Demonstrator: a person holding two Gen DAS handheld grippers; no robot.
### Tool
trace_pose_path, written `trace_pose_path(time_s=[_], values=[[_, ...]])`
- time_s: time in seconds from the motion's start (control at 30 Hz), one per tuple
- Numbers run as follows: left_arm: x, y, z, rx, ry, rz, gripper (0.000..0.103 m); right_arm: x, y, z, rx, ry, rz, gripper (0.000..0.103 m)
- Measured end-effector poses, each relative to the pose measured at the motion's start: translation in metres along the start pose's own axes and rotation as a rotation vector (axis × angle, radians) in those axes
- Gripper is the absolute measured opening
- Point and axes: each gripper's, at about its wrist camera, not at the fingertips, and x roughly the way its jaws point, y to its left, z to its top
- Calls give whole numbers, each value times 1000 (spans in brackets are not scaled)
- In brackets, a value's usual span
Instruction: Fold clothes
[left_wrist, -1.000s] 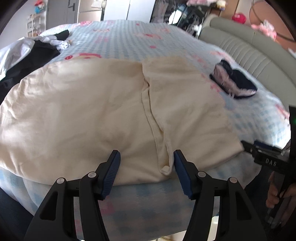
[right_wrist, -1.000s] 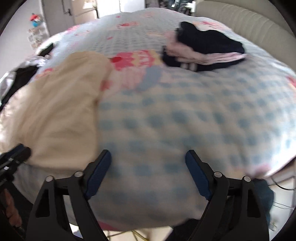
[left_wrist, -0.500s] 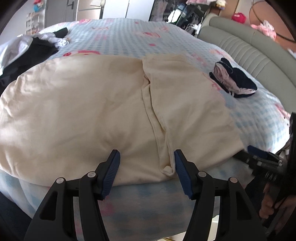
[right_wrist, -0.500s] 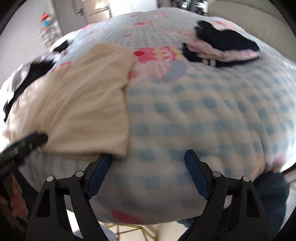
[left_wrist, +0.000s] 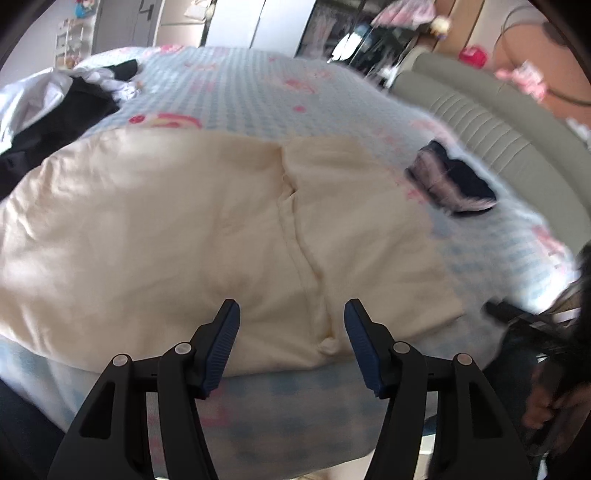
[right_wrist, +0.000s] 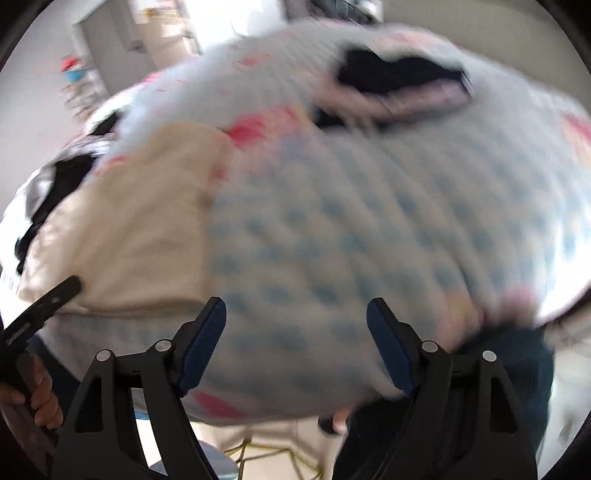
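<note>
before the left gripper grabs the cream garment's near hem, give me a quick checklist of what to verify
1. Left gripper open: ok.
2. Cream garment hem lies between its fingers: ok.
3. Nothing lying on the cream garment: ok.
4. Right gripper open and empty: ok.
5. Right gripper lined up with the garment's corner: not ok; it faces the checked bedspread.
6. Folded dark garment clear of the fold area: ok.

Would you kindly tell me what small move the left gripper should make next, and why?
Probably ease the left gripper forward and close on the cream garment: its near hem lies between the open fingers, ungrasped, while the right gripper is open over bare bedspread.
</note>
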Motion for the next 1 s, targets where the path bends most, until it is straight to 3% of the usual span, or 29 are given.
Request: trace_pose_path(time_s=[0.1, 0.23, 0.43, 0.57, 0.67, 0.77, 0.87, 1.0], values=[[-1, 3, -1, -8, 33, 4, 60, 9, 32, 15, -87, -1, 20, 85], [-52, 35, 5, -110, -75, 3, 60, 20, 70, 27, -164, 8, 61, 84], [-74, 136, -15, -470, -78, 127, 60, 41, 109, 36, -218, 21, 73, 84], [-86, 178, -26, -618, -127, 117, 60, 55, 111, 33, -187, 42, 51, 87], [-87, 185, -23, -627, -119, 213, 60, 60, 115, 31, -196, 48, 42, 93], [-82, 187, -24, -621, -110, 200, 62, 65, 115, 31, -189, 55, 43, 94], [-74, 185, -23, -618, -75, 235, 62, 70, 114, 32, -177, 63, 48, 96], [-71, 180, -13, -573, -115, 206, 62, 74, 112, 32, -165, 70, 52, 96]])
